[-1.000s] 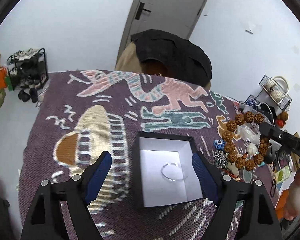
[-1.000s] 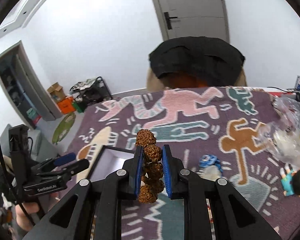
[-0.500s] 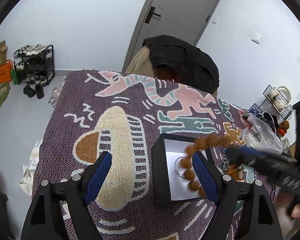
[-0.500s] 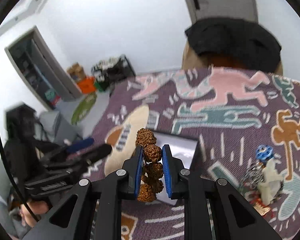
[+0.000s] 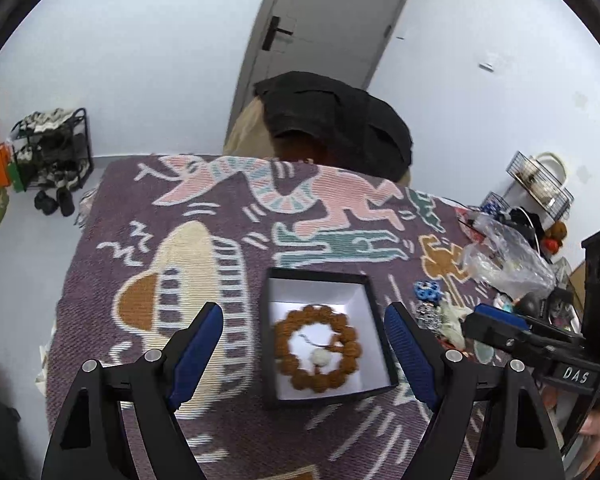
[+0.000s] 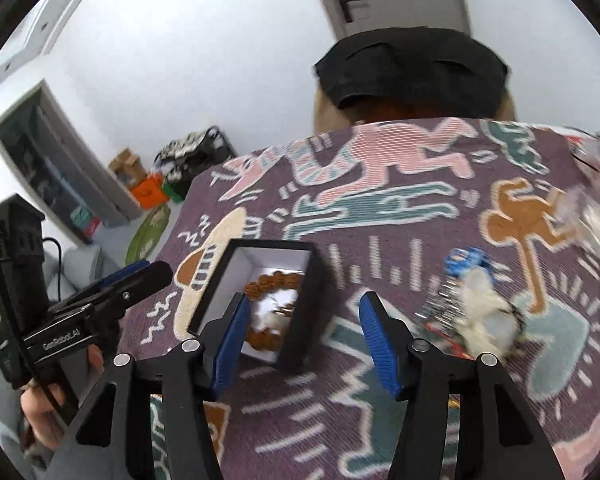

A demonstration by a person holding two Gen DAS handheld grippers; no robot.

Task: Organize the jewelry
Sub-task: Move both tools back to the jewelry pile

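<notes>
A black box with a white inside (image 5: 274, 344) sits on the patterned purple cloth. A brown bead bracelet (image 5: 318, 348) lies in the box, around a thin silver bangle. The box (image 6: 320, 280) and bracelet (image 6: 268, 282) also show in the right wrist view. My left gripper (image 5: 304, 340) is open and empty, hovering in front of the box. My right gripper (image 6: 300, 340) is open and empty just right of the box; it shows at the right of the left wrist view (image 5: 500, 324).
Loose jewelry lies right of the box: a blue piece (image 5: 428, 291), a metal chain (image 5: 428, 314) and a white piece (image 5: 452, 320). A clear plastic bag (image 5: 504, 260) sits at the cloth's right edge. A chair with a black garment (image 5: 336, 124) stands behind the table.
My right gripper carried the bead bracelet over the box, opened and let it go. The bracelet now lies in the box. The right gripper has drawn back to the right.
</notes>
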